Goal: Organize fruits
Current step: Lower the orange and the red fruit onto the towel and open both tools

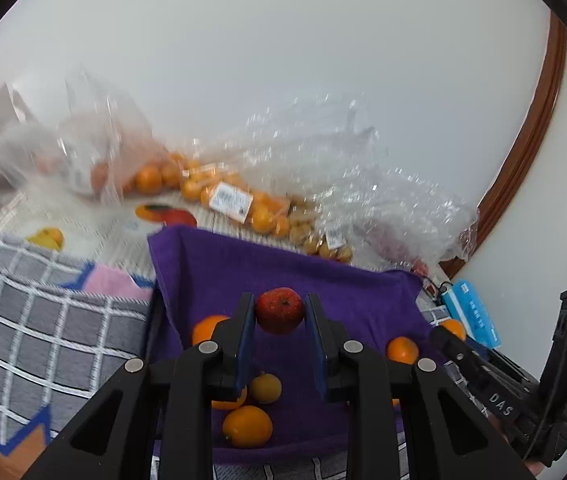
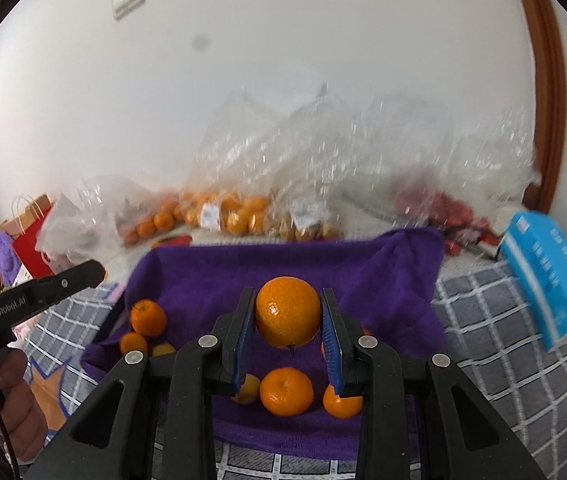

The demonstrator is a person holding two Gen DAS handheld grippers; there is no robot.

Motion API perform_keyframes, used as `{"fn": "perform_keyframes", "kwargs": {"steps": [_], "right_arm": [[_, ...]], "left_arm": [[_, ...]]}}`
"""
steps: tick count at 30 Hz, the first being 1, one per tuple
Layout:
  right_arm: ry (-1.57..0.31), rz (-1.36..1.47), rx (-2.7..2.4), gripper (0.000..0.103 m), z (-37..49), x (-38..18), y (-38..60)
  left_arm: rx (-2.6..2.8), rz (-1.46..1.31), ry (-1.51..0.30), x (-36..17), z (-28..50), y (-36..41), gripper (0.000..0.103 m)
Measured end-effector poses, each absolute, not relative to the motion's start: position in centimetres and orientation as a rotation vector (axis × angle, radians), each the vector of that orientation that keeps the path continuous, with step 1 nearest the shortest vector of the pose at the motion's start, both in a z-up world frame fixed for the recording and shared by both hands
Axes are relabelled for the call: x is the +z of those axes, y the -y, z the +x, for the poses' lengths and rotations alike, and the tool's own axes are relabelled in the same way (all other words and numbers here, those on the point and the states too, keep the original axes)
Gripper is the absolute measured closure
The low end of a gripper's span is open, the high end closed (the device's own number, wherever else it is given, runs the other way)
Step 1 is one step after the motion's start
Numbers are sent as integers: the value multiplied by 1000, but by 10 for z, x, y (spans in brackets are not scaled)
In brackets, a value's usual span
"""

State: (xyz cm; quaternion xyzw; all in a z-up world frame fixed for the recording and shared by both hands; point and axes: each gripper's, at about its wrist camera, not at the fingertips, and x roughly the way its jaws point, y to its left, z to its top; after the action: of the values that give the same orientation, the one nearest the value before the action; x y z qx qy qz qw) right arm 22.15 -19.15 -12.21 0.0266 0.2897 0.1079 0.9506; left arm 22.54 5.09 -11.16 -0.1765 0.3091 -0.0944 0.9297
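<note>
Two loaded grippers over the purple towel [image 2: 283, 268]: left gripper [image 1: 279, 312] pinching a red apple [image 1: 280, 310], right gripper [image 2: 288, 314] pinching an orange [image 2: 287, 312]. Step looks like drop-off. Next: lower, release clear of the oranges near the towel's front edge.

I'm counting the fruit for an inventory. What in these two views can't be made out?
- Left wrist view: the bagged oranges are blurred under clear plastic, so there is no count.
- Left wrist view: the left gripper, shut on the apple, hides part of the fruit on the purple cloth.
- Right wrist view: the red fruit is blurred; its kind is unclear.
- Right wrist view: the bag labels are unreadable.
</note>
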Motion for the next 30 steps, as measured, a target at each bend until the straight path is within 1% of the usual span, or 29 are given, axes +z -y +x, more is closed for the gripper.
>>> {"fn": "perform_keyframes", "kwargs": {"steps": [5,11,14,19,30], "right_arm": [[-650,73,233,72,238,-144,191],[-686,73,217,72,247,-161,191],[-698,107,240,72,249,-164,194],[-695,82,243,72,249,-167,190],[-706,92,254,71,251,-170,187]], "left_arm": [[-221,-406,-699,-137,236,-49,79],[-238,-439,-728,-149,243,-50,79],[-249,-437,-736,-152,243,-46,79],[-230,-386,-743,-158,245,-37,79],[-227,-390,-755,-164,248,-37,79]]}}
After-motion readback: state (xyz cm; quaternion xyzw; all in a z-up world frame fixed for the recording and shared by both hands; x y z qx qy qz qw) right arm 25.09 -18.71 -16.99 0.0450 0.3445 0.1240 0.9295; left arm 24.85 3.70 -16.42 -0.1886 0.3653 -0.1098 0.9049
